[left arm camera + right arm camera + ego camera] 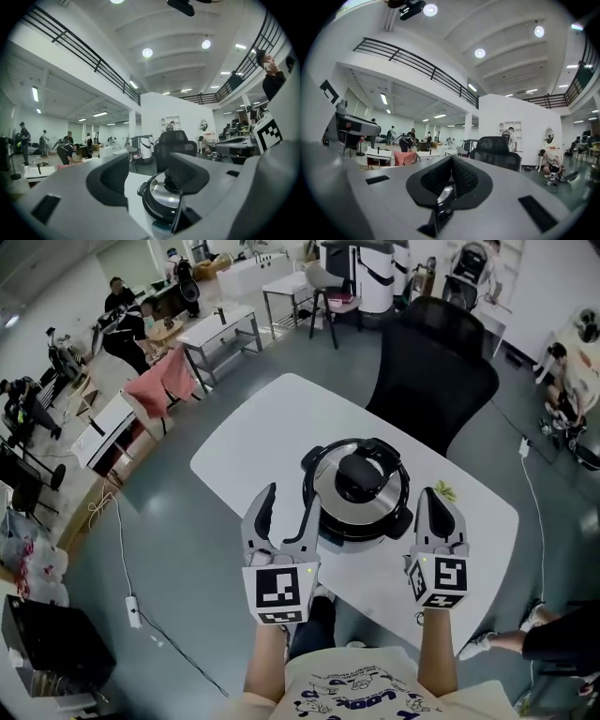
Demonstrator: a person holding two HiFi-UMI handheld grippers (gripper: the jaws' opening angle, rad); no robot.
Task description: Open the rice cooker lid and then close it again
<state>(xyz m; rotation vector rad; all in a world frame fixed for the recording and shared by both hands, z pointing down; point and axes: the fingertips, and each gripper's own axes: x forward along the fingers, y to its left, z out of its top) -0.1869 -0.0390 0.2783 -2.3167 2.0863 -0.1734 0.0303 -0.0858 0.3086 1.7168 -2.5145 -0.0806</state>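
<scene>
The rice cooker [359, 491], black with a silver lid and a black knob on top, stands lid down near the front of the white table [272, 427]. My left gripper [289, 504] hangs just left of it with its jaws open and nothing between them; the inner finger is close to the cooker's side. In the left gripper view the cooker [161, 199] shows through the gap of the left gripper [145, 185]. My right gripper [434, 495] is to the cooker's right, apart from it, jaws shut. In the right gripper view the right gripper [449, 187] leaves only a thin slit.
A black office chair [436, 371] stands behind the table. A small green thing [443, 490] lies on the table by the right gripper. On the floor to the left a cable runs to a power strip [133, 610]. Desks and people fill the far room.
</scene>
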